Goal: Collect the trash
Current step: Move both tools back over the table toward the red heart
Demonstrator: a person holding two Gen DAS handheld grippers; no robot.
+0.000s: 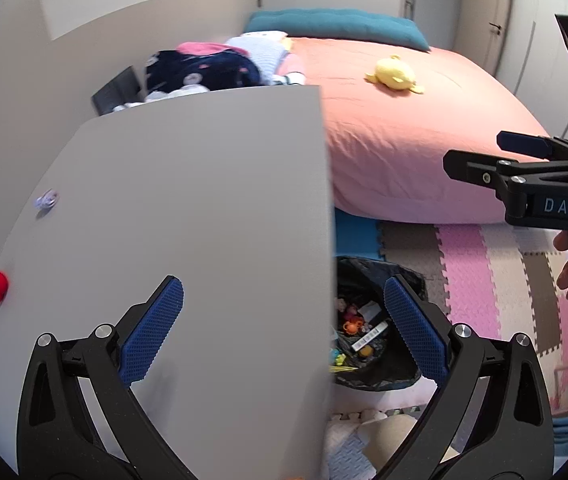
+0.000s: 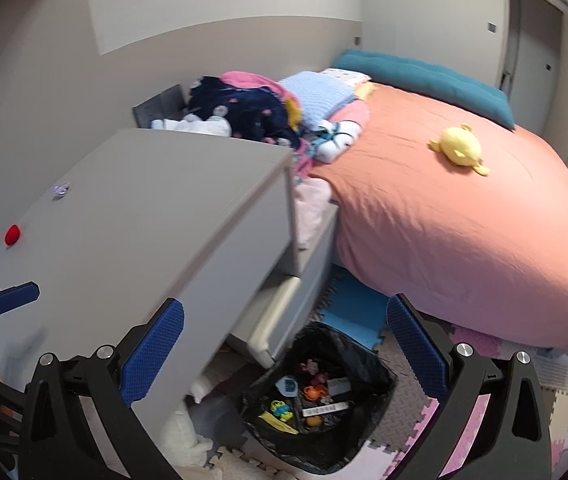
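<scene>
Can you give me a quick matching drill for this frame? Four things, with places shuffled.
Things:
1. red pom-pom
2. yellow plush toy
3. black trash bag
4. teal pillow

Places:
A. on the floor mats, below the dresser's edge
B. on the grey dresser top, near its left edge
C. at the head of the bed, along the wall
D. lying on the salmon bedspread

Pairs: 1-B, 2-D, 3-A, 4-C
</scene>
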